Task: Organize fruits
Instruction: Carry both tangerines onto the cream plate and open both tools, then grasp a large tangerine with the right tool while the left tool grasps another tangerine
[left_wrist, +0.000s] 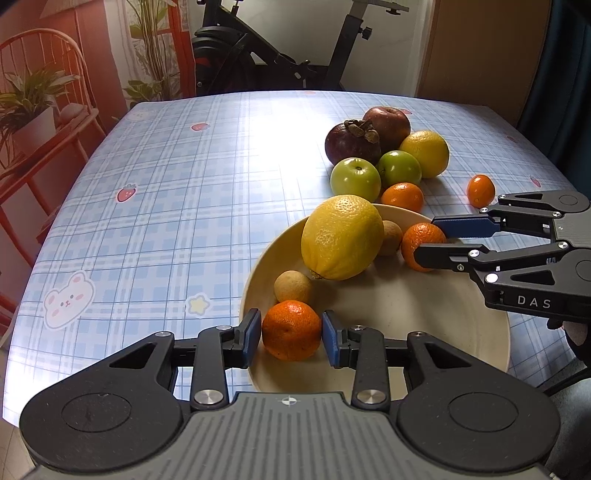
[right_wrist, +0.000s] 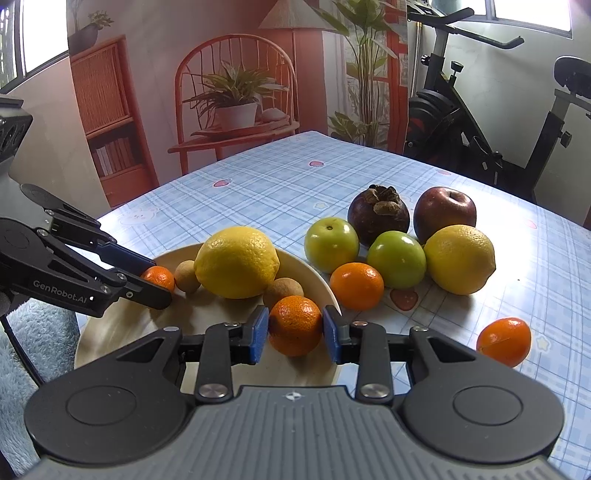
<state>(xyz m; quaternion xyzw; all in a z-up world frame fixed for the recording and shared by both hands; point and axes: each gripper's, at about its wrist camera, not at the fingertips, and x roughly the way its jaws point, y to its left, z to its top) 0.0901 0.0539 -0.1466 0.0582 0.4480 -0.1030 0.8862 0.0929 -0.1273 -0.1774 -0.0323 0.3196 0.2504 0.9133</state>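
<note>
Left wrist view: both tongs clamp mandarins over the plate (left_wrist: 424, 332).
Left gripper (left_wrist: 291, 334) pinches a glossy mandarin (left_wrist: 291, 330) at the plate's left rim; right gripper (left_wrist: 428, 240) grips another mandarin (left_wrist: 419, 245) at its far rim; the table's (left_wrist: 166, 184) left half lies open.

**A:** What colours are on the table (left_wrist: 155, 206)?

**B:** Its cloth is pale blue and white plaid, printed with pink strawberries, a white bear and a yellow star. The plate (left_wrist: 406, 306) is plain cream.

**A:** And the fruit?

**B:** On the plate: a bright yellow lemon (left_wrist: 341, 236), two tan-brown longans (left_wrist: 293, 286), and two orange mandarins (left_wrist: 291, 329). Off the plate: two green apples (left_wrist: 355, 178), a dark red apple (left_wrist: 388, 123), a deep purple mangosteen (left_wrist: 351, 142) with a brown cap, a second yellow lemon (left_wrist: 426, 153), and two more orange mandarins (left_wrist: 402, 197).

**A:** The tools?

**B:** Left tool (left_wrist: 291, 334) and right tool (right_wrist: 295, 332) are black with blue pads.
</note>
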